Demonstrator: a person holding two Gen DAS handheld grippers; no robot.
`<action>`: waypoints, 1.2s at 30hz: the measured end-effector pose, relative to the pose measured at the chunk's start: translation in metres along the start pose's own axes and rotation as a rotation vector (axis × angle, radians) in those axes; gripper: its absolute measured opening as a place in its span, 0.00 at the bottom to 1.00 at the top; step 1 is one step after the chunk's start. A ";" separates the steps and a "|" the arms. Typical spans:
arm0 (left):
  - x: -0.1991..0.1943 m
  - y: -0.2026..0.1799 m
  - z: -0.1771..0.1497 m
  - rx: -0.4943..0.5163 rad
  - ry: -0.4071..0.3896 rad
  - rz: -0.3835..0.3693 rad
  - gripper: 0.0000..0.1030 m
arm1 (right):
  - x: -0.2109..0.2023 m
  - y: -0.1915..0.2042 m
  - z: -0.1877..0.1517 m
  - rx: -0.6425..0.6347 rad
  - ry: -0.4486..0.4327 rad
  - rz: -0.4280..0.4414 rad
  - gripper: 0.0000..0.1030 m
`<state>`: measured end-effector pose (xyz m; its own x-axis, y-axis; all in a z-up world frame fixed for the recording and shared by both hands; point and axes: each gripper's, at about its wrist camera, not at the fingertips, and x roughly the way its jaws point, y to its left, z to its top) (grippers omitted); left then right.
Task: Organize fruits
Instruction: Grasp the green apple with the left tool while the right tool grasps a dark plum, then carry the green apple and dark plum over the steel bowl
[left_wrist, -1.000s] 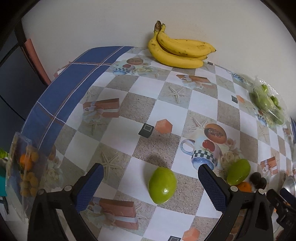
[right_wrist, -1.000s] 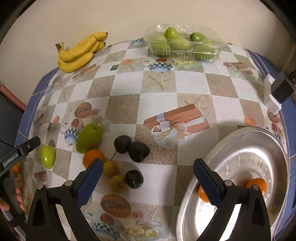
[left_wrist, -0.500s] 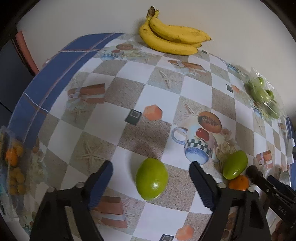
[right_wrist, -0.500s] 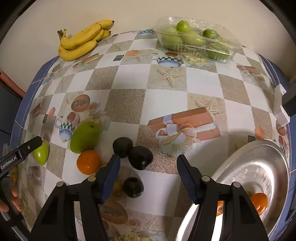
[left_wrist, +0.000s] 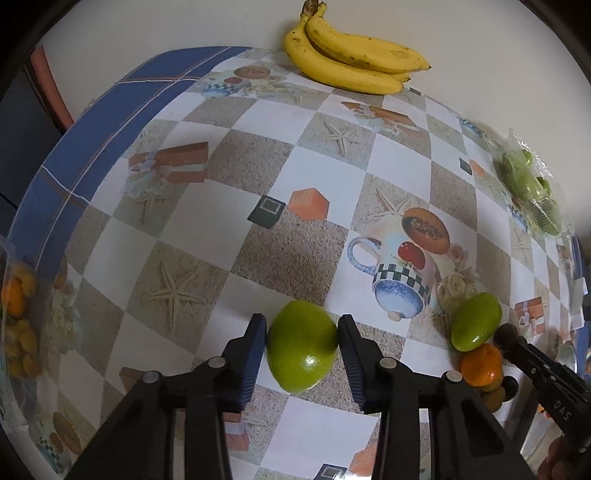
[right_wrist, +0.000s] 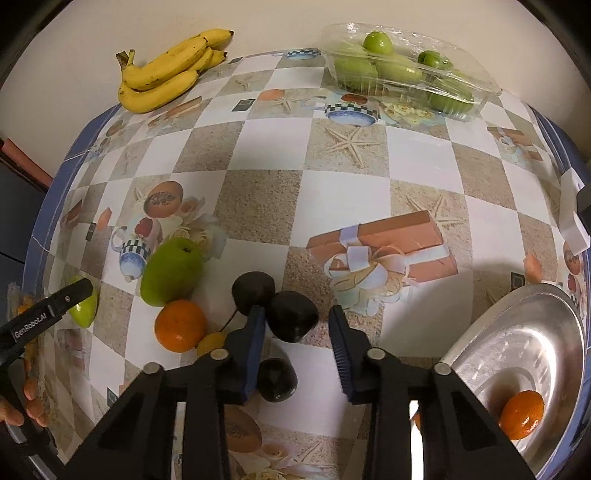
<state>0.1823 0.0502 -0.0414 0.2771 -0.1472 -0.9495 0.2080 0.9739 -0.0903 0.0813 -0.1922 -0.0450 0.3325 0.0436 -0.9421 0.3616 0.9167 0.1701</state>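
Grippers closing on two fruits on the checked tablecloth (left_wrist: 295, 184).
The left gripper (left_wrist: 301, 334) has just been closing and now pinches a pale green fruit (left_wrist: 301, 350) between both pads, the fruit resting on the cloth. The right gripper (right_wrist: 295, 328) has also just been closing. A dark fruit (right_wrist: 291, 315) sits between its jaws, touching one pad, with a sliver of cloth showing before the other. Taking the loose orange (right_wrist: 180, 325) as the mark, the dark fruit lies to its right and the pinched green fruit to its left. A larger green fruit (right_wrist: 171, 271) sits just behind it, touching. A small yellow fruit (right_wrist: 210, 341) is against its right side. The banana bunch (right_wrist: 166, 70) and the clear box of green fruits (right_wrist: 402, 70) lie far behind it. The steel tray (right_wrist: 554, 332), well to its right, holds a second orange (right_wrist: 521, 415).
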 end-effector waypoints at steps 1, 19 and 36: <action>0.000 0.000 0.000 0.002 0.000 0.000 0.41 | 0.001 0.001 0.001 0.001 0.001 0.003 0.30; -0.021 -0.019 0.000 0.044 -0.037 -0.024 0.41 | -0.019 0.000 -0.011 0.036 -0.033 0.035 0.29; -0.045 -0.067 -0.013 0.122 -0.077 -0.049 0.41 | -0.048 -0.005 -0.039 0.119 -0.073 0.044 0.29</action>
<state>0.1442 -0.0058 0.0036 0.3339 -0.2117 -0.9185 0.3341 0.9378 -0.0947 0.0296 -0.1834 -0.0117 0.4111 0.0498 -0.9102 0.4450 0.8605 0.2480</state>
